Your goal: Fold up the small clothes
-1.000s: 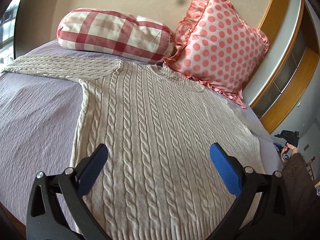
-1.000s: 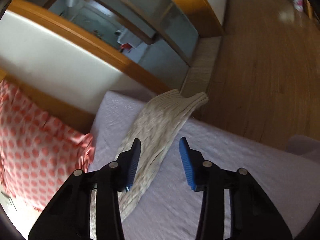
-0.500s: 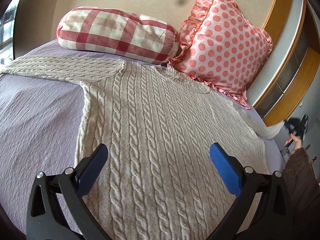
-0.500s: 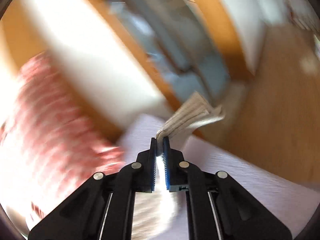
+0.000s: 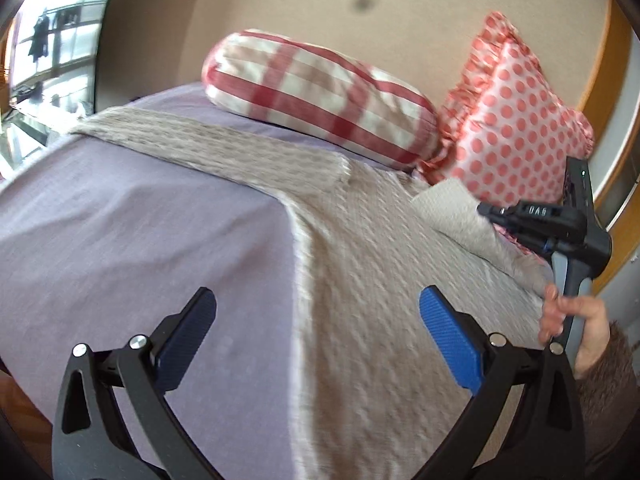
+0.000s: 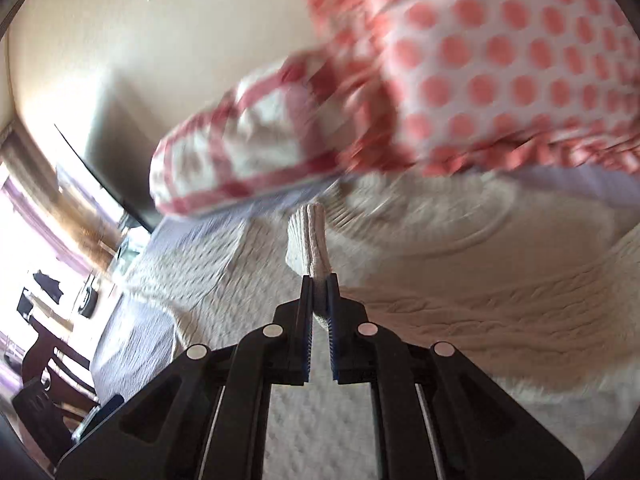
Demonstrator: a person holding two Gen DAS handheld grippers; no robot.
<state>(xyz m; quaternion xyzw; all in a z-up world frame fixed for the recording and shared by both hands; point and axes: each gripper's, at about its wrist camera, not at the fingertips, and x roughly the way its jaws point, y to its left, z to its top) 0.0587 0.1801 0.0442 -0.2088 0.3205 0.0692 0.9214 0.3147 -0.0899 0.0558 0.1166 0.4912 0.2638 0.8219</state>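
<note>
Sweater (image 5: 360, 280) spread flat on lilac bedsheet (image 5: 140, 240), collar toward 2 pillows. Right gripper (image 6: 319, 280) clenched on sleeve cuff (image 6: 310, 236), lifted over sweater body. Left gripper (image 5: 318, 332) spread wide, hovering above sweater's hem side, gripping nothing.

Bare purple bedspread (image 5: 140, 240) lies left of the sweater (image 5: 380, 300); pillows (image 5: 320, 92) block the far edge

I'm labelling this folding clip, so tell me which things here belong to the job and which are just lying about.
In the job:
- sweater
- its sleeve cuff
- right gripper, shut on cuff
- left gripper, open

Lying about:
- checked pillow
- polka-dot cushion
- purple bedspread
</note>
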